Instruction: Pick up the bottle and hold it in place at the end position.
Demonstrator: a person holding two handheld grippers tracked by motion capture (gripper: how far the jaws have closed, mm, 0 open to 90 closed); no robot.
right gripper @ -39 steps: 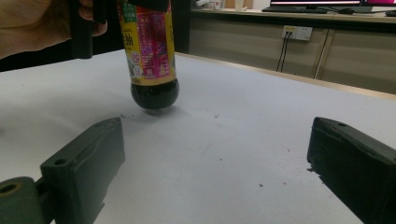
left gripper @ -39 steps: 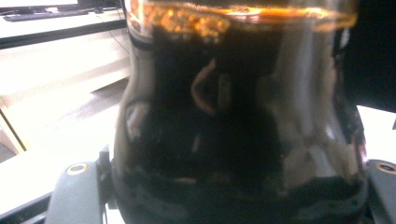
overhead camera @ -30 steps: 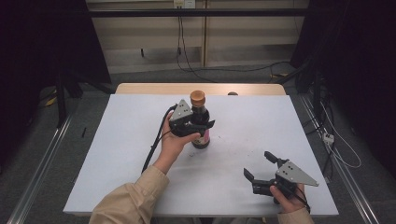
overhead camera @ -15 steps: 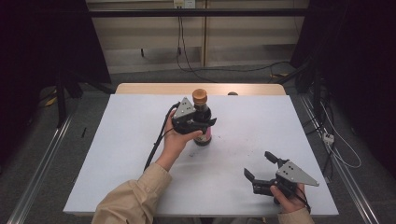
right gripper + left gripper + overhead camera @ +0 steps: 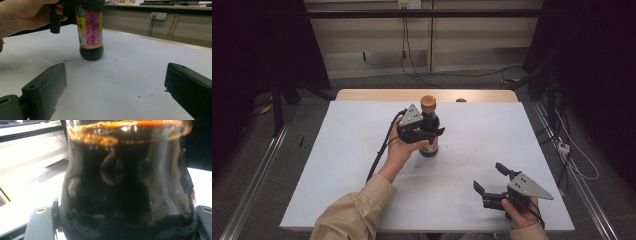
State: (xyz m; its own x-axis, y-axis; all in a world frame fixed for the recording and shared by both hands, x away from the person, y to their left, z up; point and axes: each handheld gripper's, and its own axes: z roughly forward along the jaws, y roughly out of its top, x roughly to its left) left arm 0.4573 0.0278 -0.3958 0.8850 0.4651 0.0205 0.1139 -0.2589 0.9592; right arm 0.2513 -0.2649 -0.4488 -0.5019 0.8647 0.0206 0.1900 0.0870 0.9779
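Observation:
A dark sauce bottle [image 5: 430, 119] with a tan cap and a pink and yellow label stands upright on the white table [image 5: 337, 165], a little behind its middle. My left gripper [image 5: 428, 131] is shut on the bottle's upper body, with the hand behind it. In the left gripper view the dark glass of the bottle [image 5: 125, 190] sits between the two jaws. My right gripper [image 5: 488, 176] rests open near the front right of the table with nothing between its fingers. From the right gripper view [image 5: 115, 82] the bottle [image 5: 91, 32] has its base on the table.
A wooden strip [image 5: 377, 94] runs along the table's far edge. Cables [image 5: 412, 60] hang and lie on the floor behind it. A metal rail [image 5: 584, 200] runs along the floor at the right. The left gripper's cable [image 5: 379, 155] trails across the table.
The bottle and my left gripper have shifted very slightly to the right. The right gripper has stayed where it was.

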